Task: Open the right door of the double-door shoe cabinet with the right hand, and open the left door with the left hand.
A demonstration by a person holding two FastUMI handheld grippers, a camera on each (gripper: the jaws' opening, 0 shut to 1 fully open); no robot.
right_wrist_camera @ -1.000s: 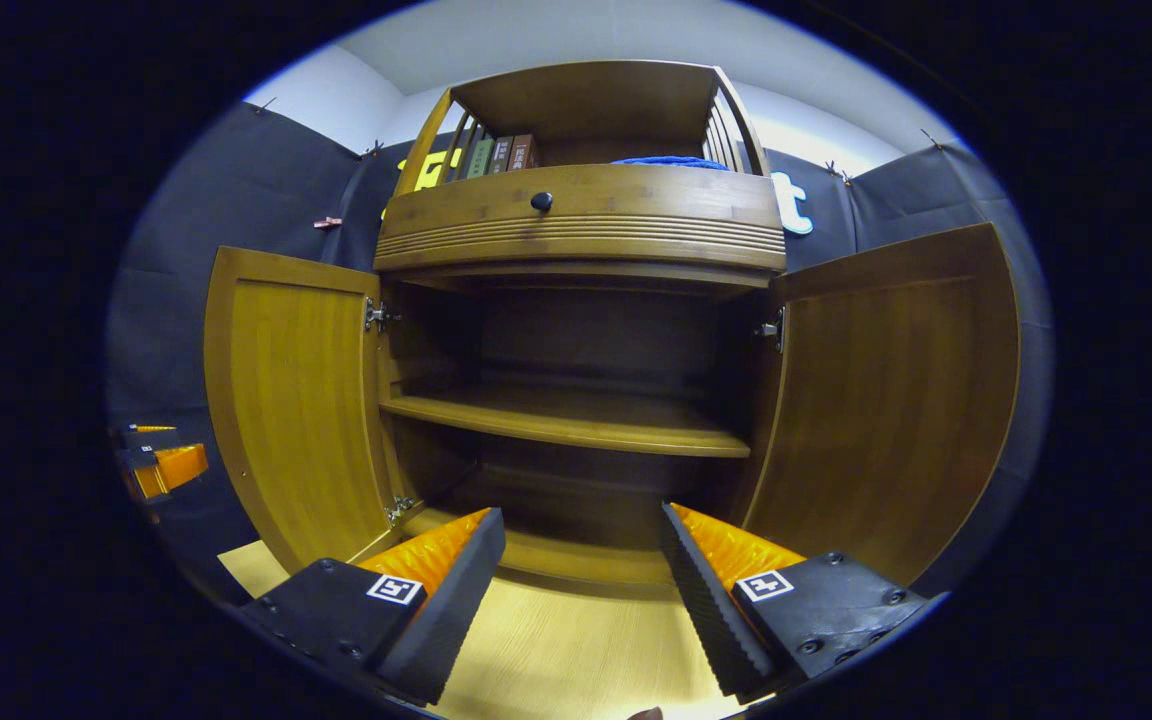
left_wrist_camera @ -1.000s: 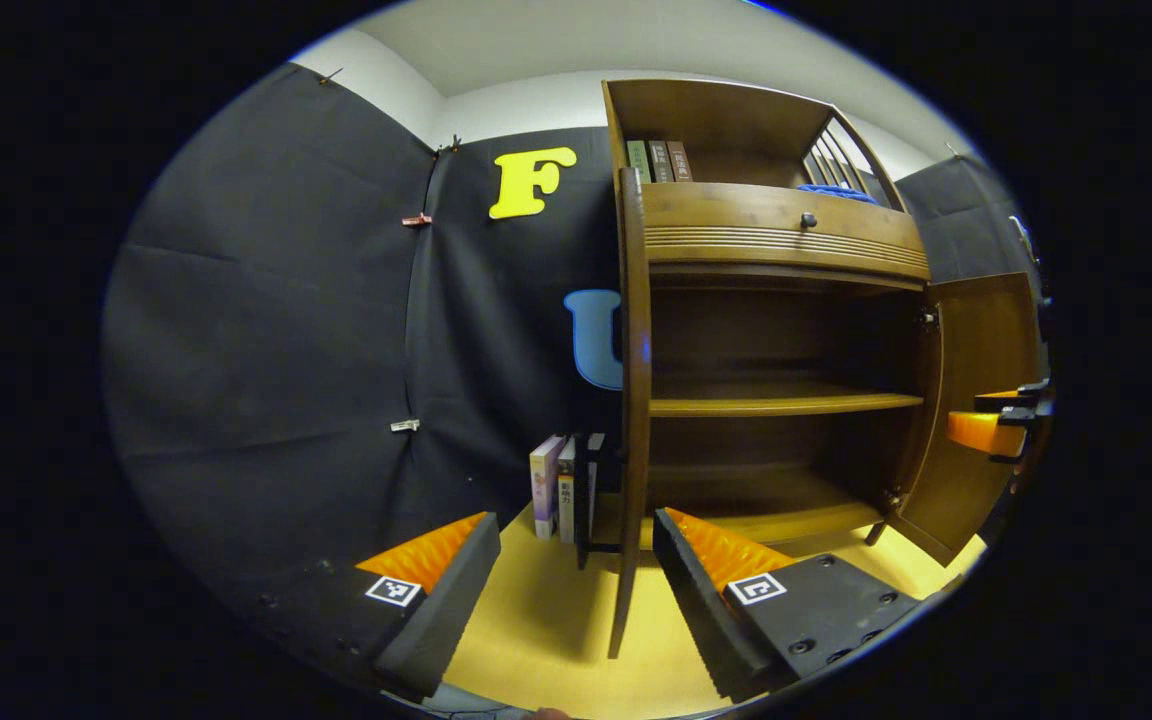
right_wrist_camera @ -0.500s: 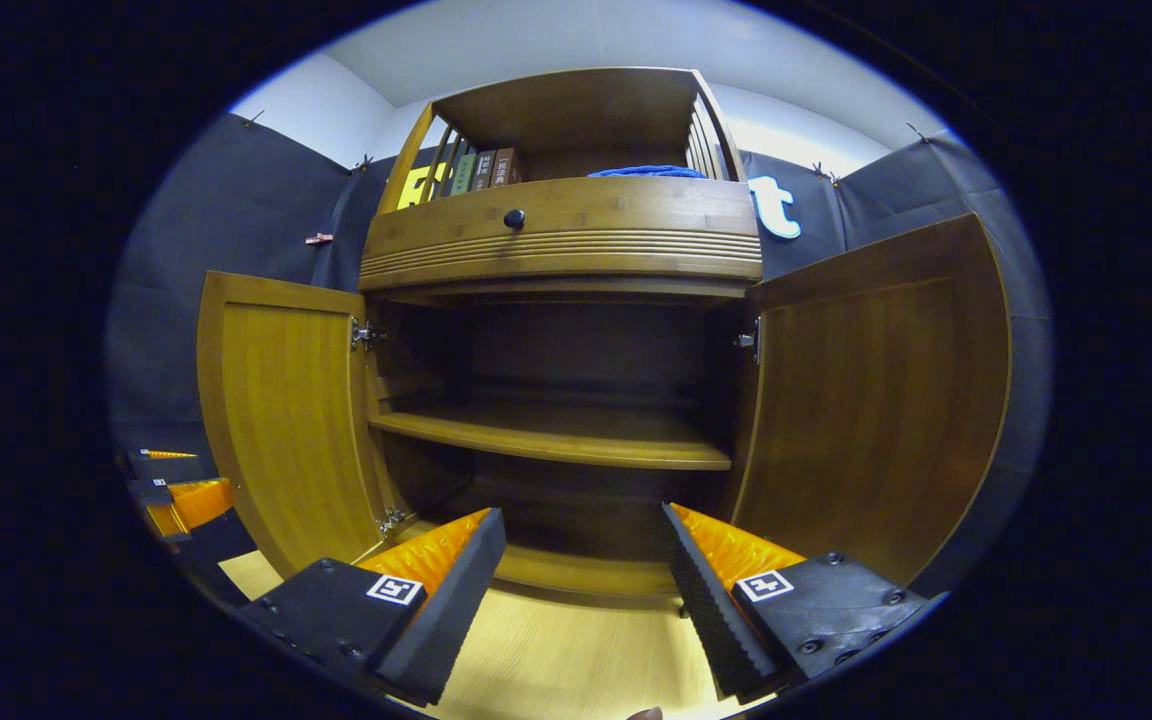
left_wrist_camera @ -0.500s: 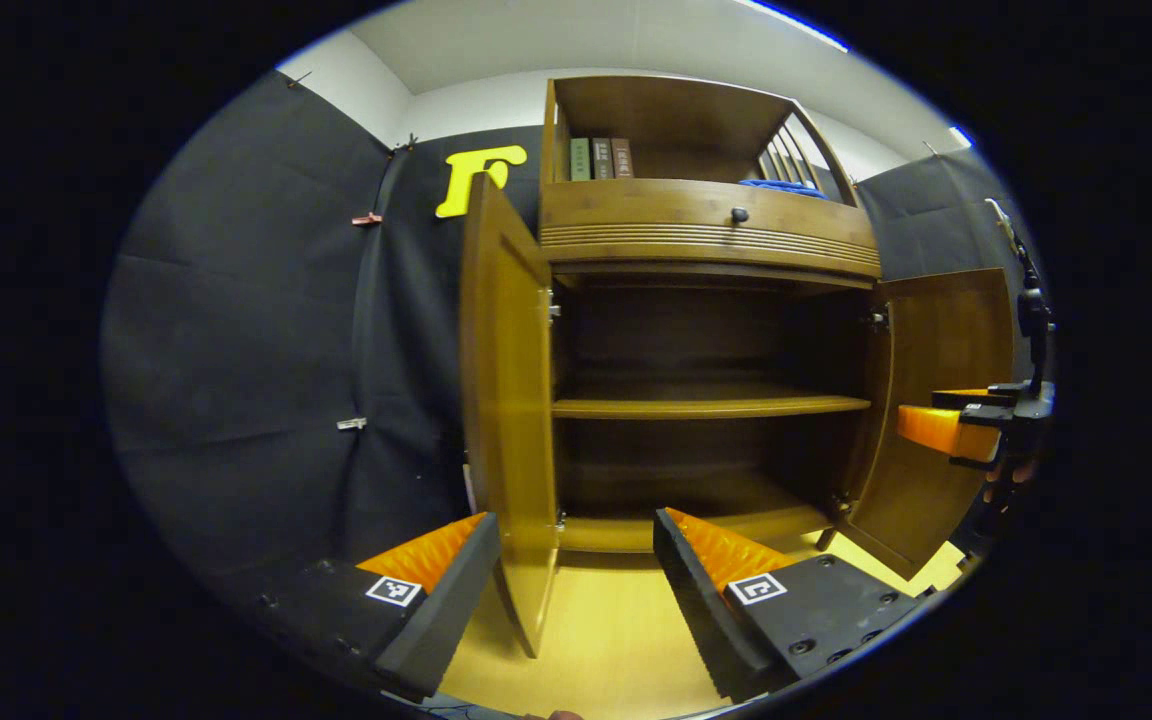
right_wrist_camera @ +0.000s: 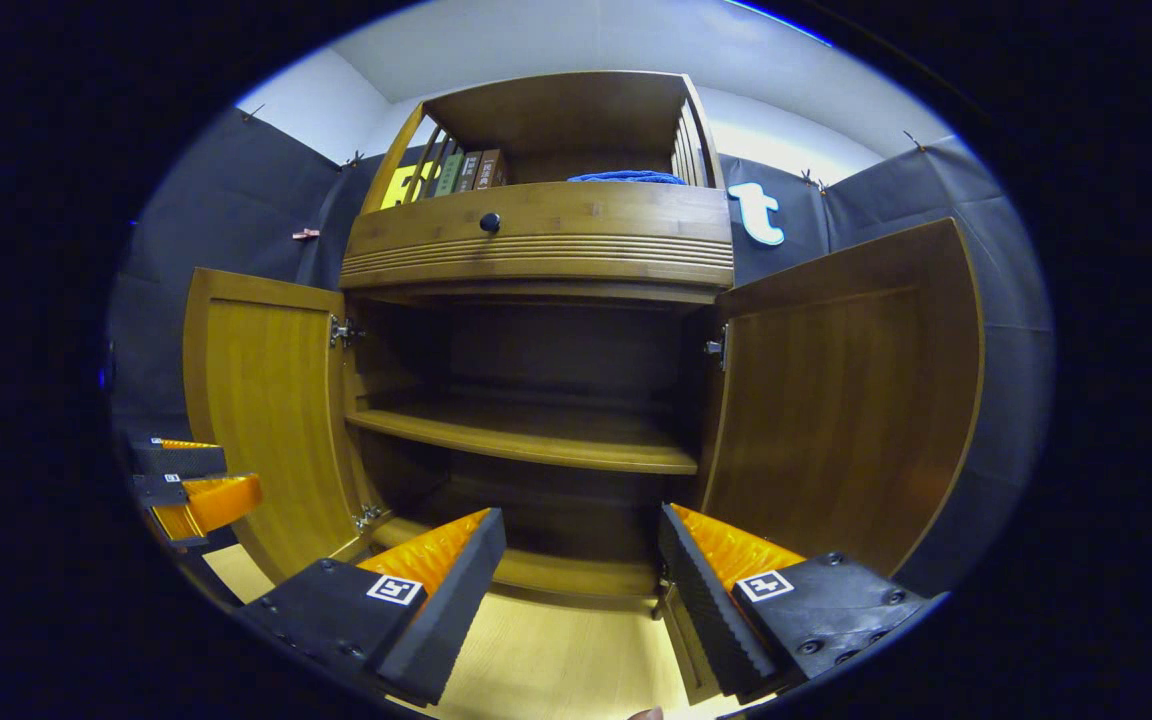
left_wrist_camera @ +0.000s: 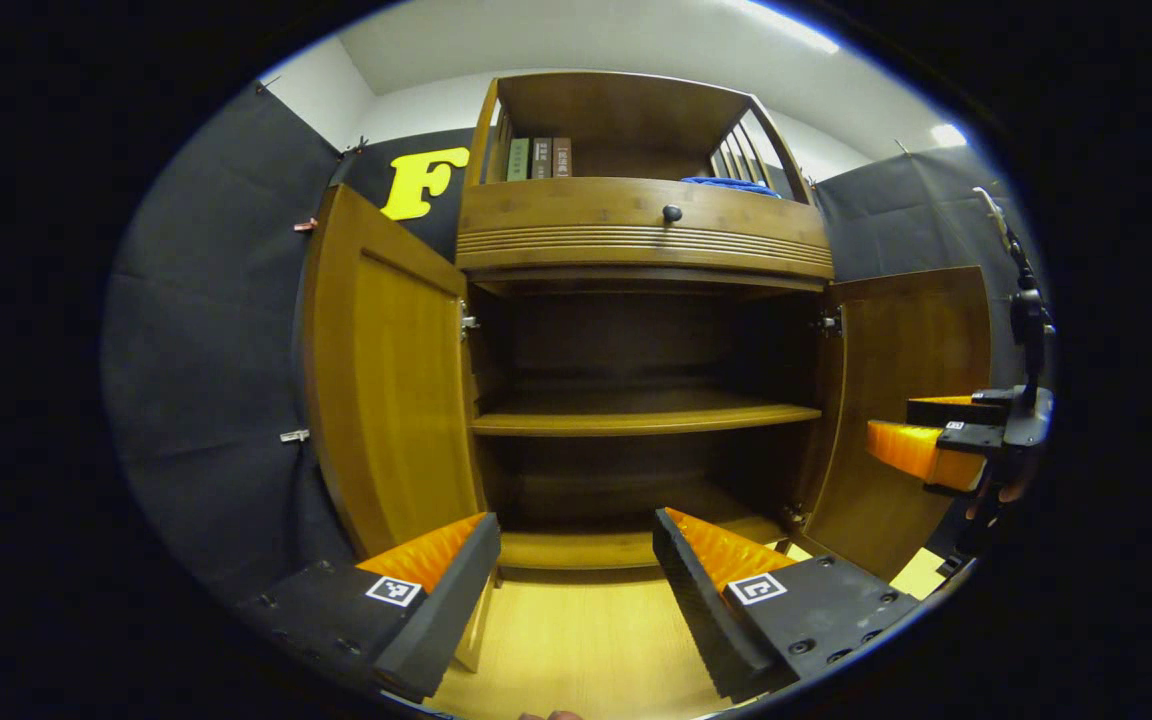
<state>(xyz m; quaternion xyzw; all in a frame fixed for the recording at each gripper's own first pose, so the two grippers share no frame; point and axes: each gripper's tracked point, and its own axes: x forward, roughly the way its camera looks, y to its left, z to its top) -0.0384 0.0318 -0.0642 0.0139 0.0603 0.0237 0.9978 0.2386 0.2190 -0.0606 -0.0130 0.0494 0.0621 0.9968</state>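
Left gripper view: left tongs [left_wrist_camera: 576, 590] spread, holding nothing; shoe cabinet [left_wrist_camera: 641, 235] at 12 o'clock, left door [left_wrist_camera: 386, 370] at 10 o'clock swung wide, interior bare. Right gripper view: right tongs [right_wrist_camera: 581, 590] spread, empty; right door [right_wrist_camera: 841, 400] at 2 o'clock swung wide, so both doors judged opened.

shoe cabinet [right_wrist_camera: 536, 240]: warm brown wood with visible grain and a satin sheen
left door [left_wrist_camera: 386, 370]: same wood, smooth, glossy where light strikes it
right door [right_wrist_camera: 836, 400]: same wood, darker, duller sheen
drawer front [left_wrist_camera: 636, 225]: wood, ribbed grooves along its lower edge
knob [left_wrist_camera: 672, 213]: dark, smooth
hinges [right_wrist_camera: 340, 331]: shiny metal
floor [right_wrist_camera: 556, 660]: pale wood-look surface, fine grain, light sheen
blue item [right_wrist_camera: 626, 177]: looks like soft cloth
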